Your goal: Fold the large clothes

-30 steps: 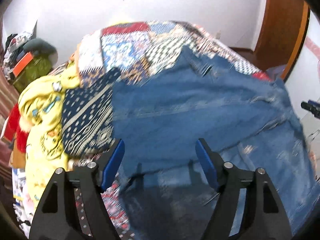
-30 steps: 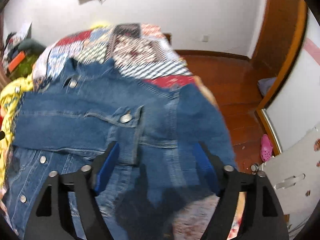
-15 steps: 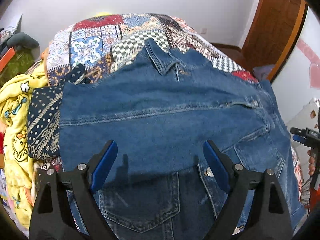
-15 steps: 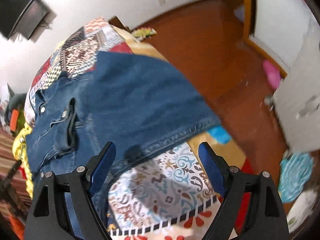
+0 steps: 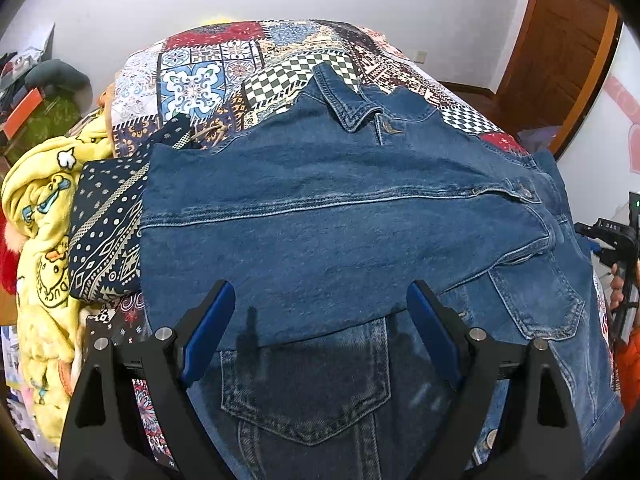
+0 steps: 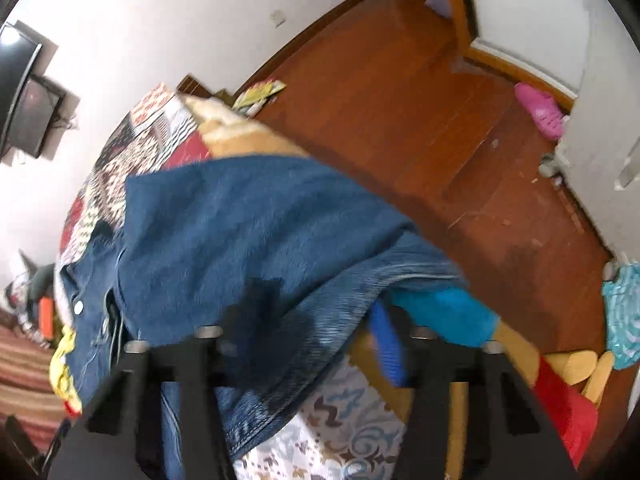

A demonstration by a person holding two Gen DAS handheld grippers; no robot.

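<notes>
One denim jacket (image 5: 340,220) on one bed with one patchwork quilt (image 5: 208,80). Two hand-held grippers: left (image 5: 320,320), right (image 6: 304,344). Jacket chest pockets visible: two. One yellow cartoon-print blanket (image 5: 44,208). One dark patterned cloth (image 5: 108,236). One pink slipper (image 6: 540,110) on floor. One wall-mounted screen (image 6: 24,120). One wooden door (image 5: 560,40).
</notes>
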